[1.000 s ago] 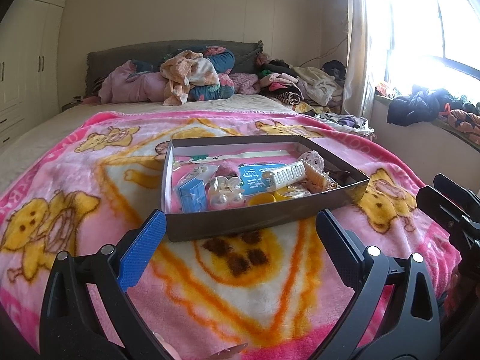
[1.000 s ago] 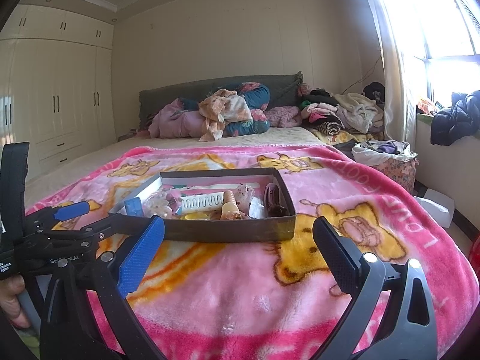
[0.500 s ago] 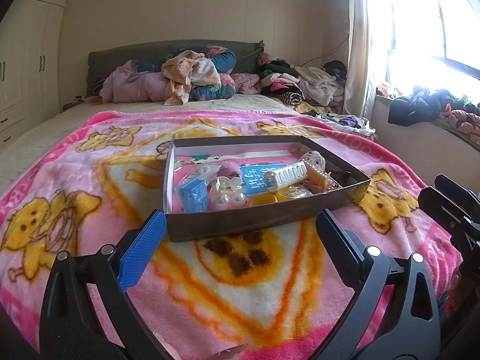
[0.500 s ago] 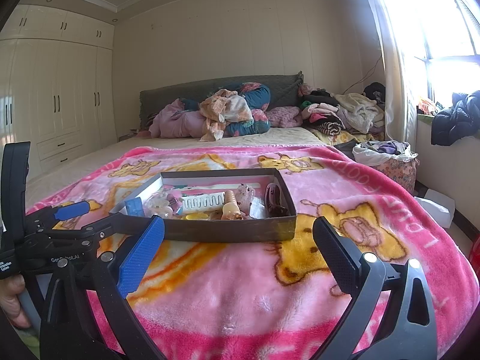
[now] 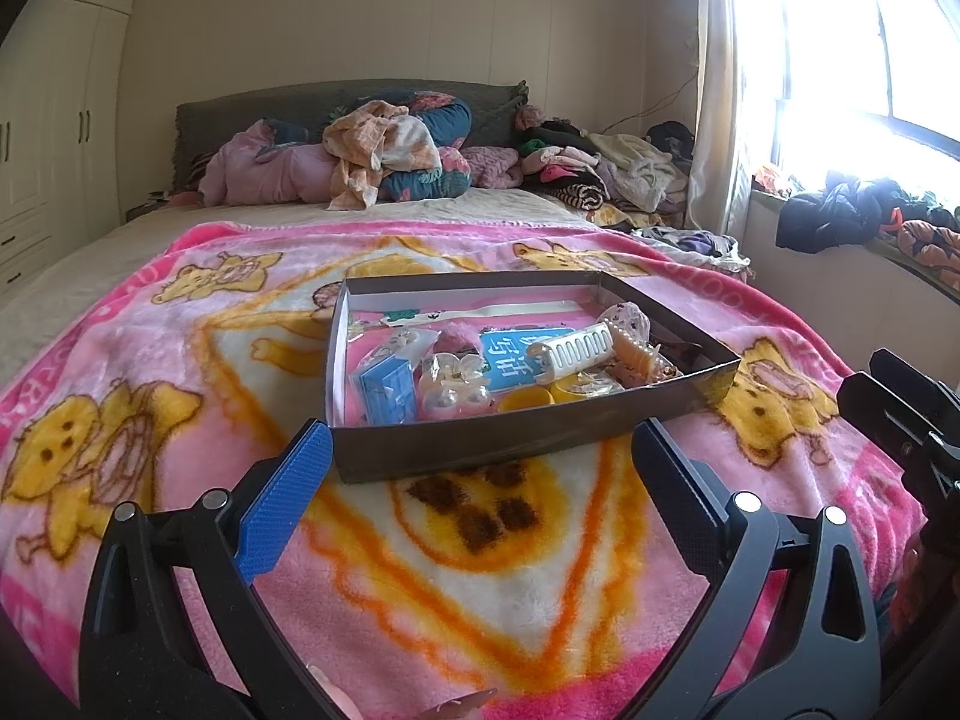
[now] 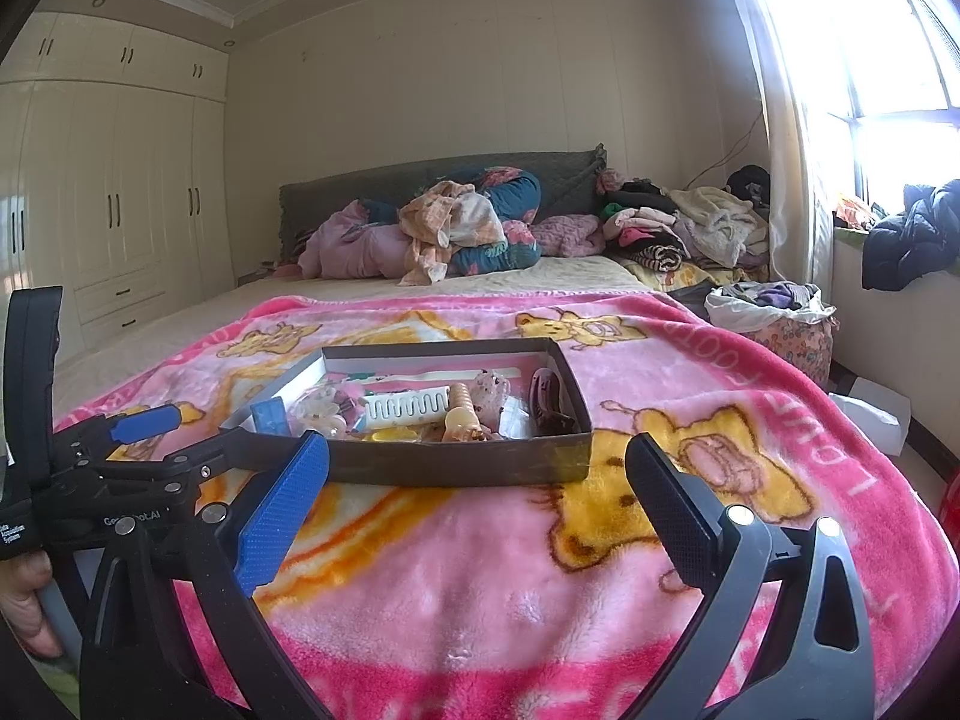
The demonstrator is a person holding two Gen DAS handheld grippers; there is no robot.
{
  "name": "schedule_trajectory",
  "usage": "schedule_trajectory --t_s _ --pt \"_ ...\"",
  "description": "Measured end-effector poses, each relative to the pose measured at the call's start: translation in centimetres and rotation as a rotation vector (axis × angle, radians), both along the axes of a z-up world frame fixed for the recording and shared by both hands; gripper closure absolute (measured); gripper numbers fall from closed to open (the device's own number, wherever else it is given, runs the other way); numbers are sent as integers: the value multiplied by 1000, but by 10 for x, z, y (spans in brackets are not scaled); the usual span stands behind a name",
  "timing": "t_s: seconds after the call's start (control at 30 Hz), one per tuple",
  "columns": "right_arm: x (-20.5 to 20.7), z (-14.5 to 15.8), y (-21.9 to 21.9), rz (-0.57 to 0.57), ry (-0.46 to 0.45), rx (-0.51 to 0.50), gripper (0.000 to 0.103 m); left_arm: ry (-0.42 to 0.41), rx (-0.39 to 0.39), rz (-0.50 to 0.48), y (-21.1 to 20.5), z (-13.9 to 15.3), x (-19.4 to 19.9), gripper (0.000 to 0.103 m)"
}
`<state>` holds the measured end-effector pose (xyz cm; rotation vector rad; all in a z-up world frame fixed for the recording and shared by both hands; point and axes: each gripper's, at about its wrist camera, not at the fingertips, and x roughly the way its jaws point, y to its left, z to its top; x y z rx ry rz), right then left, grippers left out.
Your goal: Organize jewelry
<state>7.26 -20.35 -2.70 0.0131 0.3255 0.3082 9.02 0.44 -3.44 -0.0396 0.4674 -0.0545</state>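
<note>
I am holding my left gripper [image 5: 480,450] above the pink blanket [image 5: 180,360], just short of the near wall of the box [image 5: 510,447], with both fingers spread wide and nothing between them. I am holding my right gripper [image 6: 477,468] in the same manner, fingers spread wide and carrying nothing, also on the near side of the box [image 6: 456,471] and apart from it. The box is sitting on the blanket, and the jewelry and hair pieces are lying inside it. Against the near left corner of the box, a blue packet [image 5: 387,390] is standing tilted. Just right of that packet, a clear clip with pearls [image 5: 453,387] is lying on the box floor. Toward the middle of the box, a white comb-shaped clip [image 5: 576,351] is resting across a blue card with white characters [image 5: 513,357]. Right of the white clip, an amber claw clip [image 5: 639,357] is lying near the right wall of the box. At the near wall of the box, a yellow round piece [image 5: 528,401] is partly showing. Along the far wall of the box, a long cream strip [image 5: 516,311] is lying flat. In the right wrist view, a dark clip [image 6: 546,396] is lying against the right wall of the box. Beyond the box, a heap of clothes [image 5: 384,150] is lying at the head of the bed.
</note>
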Motion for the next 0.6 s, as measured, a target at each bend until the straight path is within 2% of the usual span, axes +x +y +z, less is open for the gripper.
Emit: schedule_trajectory --t_s 0.6 --pt "-1 1 0 -2 -2 2 6 2 -3 -1 1 0 0 12"
